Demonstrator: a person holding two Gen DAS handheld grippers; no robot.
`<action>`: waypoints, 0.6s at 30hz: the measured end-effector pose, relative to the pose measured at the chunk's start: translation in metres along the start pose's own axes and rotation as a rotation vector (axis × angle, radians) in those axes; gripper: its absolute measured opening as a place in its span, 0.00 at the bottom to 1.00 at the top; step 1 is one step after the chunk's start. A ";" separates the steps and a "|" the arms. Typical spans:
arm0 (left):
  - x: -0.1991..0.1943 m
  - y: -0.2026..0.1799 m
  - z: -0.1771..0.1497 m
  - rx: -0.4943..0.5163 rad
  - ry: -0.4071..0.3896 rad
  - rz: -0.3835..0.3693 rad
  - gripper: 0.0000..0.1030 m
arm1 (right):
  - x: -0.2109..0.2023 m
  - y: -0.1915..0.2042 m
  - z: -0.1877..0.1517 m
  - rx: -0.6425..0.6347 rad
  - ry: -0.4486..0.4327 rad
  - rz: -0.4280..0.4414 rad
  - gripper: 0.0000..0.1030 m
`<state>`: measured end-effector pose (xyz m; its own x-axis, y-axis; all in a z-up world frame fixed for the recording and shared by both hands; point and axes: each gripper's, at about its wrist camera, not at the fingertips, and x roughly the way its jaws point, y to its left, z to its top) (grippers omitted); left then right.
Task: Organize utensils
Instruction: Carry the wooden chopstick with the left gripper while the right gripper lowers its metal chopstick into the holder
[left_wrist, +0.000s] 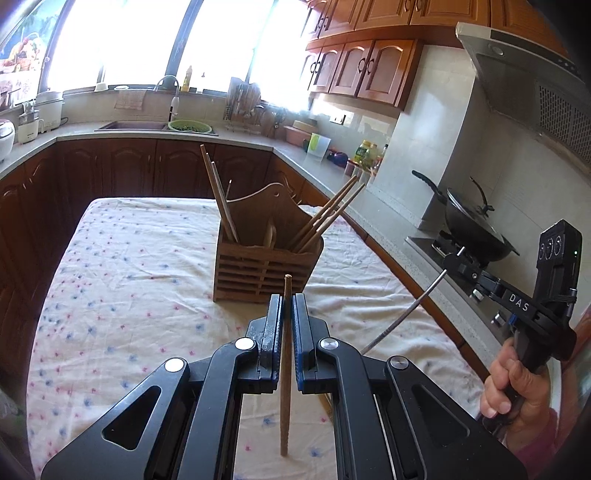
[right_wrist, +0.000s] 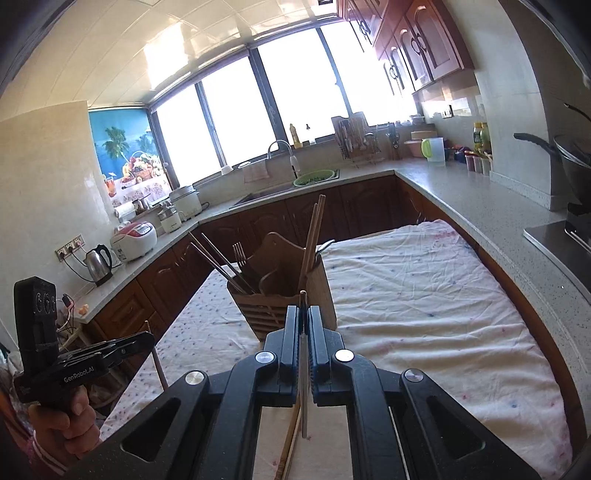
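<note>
1. Left wrist view: the left tool (left_wrist: 285, 302) was clamped narrow on a wooden chopstick (left_wrist: 285, 369), which stood nearly upright between the pads, its lower end hanging above the flowered cloth (left_wrist: 129, 277) on the tabletop. Just beyond stood the wooden utensil holder (left_wrist: 258, 266) with more chopsticks leaning out both sides. At the right, a hand (left_wrist: 513, 387) gripped the right tool (left_wrist: 452, 260), which held a thin metal chopstick (left_wrist: 402, 314).

2. Right wrist view: the right tool (right_wrist: 303, 314) was pinched narrow on the metal chopstick (right_wrist: 303, 398), held upright. A wooden chopstick (right_wrist: 290, 439) lay below on the cloth (right_wrist: 424, 295). The utensil holder (right_wrist: 284, 280) stood just ahead, with forks (right_wrist: 240, 253) and chopsticks inside. The left tool (right_wrist: 144, 341) appeared at the lower left, held by a hand (right_wrist: 70, 421).
</note>
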<state>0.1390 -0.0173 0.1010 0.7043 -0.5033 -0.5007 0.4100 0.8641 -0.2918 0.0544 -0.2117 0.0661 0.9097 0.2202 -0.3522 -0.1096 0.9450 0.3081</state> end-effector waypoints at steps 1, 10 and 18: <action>-0.003 0.000 0.001 0.001 -0.009 0.001 0.04 | 0.000 0.001 0.002 -0.003 -0.005 0.001 0.04; -0.013 0.003 0.005 0.002 -0.045 0.015 0.04 | -0.001 0.009 0.010 -0.018 -0.026 0.013 0.04; -0.013 0.006 0.007 -0.003 -0.050 0.027 0.04 | 0.001 0.008 0.011 -0.016 -0.025 0.015 0.04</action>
<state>0.1361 -0.0057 0.1114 0.7433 -0.4789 -0.4671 0.3886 0.8774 -0.2812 0.0590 -0.2063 0.0778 0.9174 0.2287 -0.3256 -0.1295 0.9454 0.2992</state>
